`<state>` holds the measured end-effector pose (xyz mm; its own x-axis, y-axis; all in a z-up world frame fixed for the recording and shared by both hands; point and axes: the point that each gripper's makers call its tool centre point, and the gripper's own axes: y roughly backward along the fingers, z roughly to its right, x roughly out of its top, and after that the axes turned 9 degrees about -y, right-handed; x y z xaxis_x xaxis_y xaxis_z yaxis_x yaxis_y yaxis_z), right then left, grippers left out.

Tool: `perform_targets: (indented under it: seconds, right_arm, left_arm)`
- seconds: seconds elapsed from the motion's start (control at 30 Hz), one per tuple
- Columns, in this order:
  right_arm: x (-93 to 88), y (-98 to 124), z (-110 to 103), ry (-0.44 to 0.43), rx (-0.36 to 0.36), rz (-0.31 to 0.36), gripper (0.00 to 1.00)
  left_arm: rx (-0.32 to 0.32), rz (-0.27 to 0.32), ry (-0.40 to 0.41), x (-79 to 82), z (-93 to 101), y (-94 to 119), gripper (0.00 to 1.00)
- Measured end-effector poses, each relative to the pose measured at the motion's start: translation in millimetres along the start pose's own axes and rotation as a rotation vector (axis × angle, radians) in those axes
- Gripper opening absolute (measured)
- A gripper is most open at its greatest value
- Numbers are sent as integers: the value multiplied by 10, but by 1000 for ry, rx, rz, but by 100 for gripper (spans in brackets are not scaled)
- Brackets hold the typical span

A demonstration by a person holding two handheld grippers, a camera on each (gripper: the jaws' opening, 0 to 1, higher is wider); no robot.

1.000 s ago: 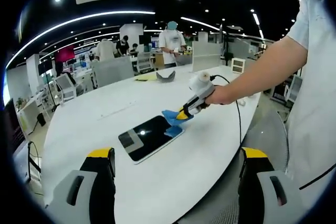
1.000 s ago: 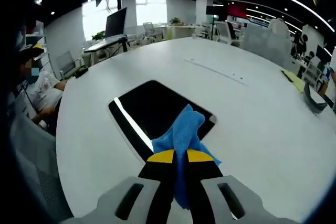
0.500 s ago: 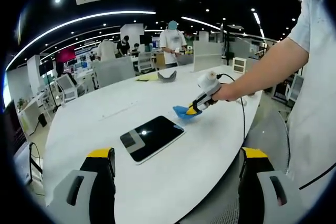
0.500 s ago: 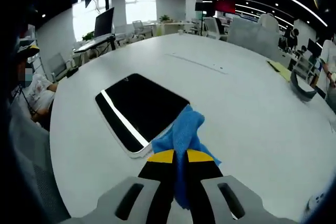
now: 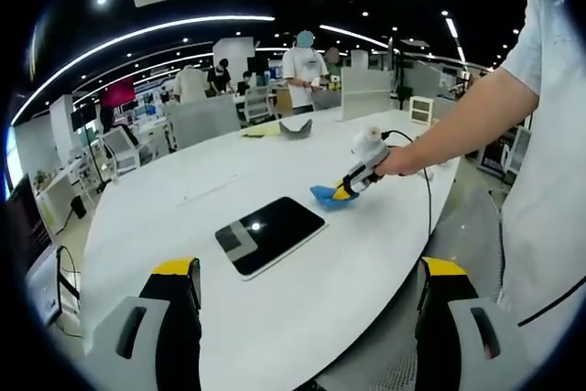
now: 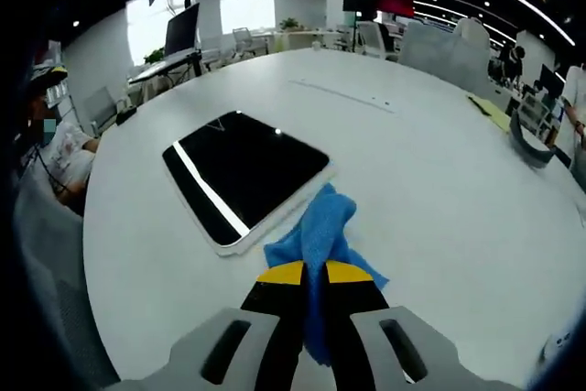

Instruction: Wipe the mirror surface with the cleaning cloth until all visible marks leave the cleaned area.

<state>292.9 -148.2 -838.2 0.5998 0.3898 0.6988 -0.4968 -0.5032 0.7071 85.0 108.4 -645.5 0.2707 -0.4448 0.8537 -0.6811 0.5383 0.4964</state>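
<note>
Mirror (image 6: 243,180), a dark rectangular slab with a pale rim, lies flat on the white counter (image 6: 439,190). Just beside its near edge, apart from the glass, hangs the blue cleaning cloth (image 6: 320,244), pinched between the closed jaws of the right claw (image 6: 306,274). The left claw (image 5: 302,272) stands wide open, holding nothing, near the counter's edge.

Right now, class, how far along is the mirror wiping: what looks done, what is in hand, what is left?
Done, it seems: the mirror lies flat on the table with no marks I can make out. In hand: the right gripper holds the blue cloth in shut jaws, beside the mirror's edge. Left: at most a final check; the left gripper is open, idle.
</note>
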Motion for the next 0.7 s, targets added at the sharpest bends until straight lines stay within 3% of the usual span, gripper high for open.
perform_targets:
  seconds: [0.4, 0.5, 0.7]
  right_arm:
    - [-85, -101, 5, -21, 28, -5, 2]
    - [-89, -93, 6, -55, 26, 14, 2]
    - [-108, -79, -2, -37, 36, 46, 2]
  left_arm:
    - [2, -31, -7, 30, 49, -91, 99]
    - [3, -47, -8, 14, 46, -134, 99]
    - [2, -48, -10, 66, 48, -194, 99]
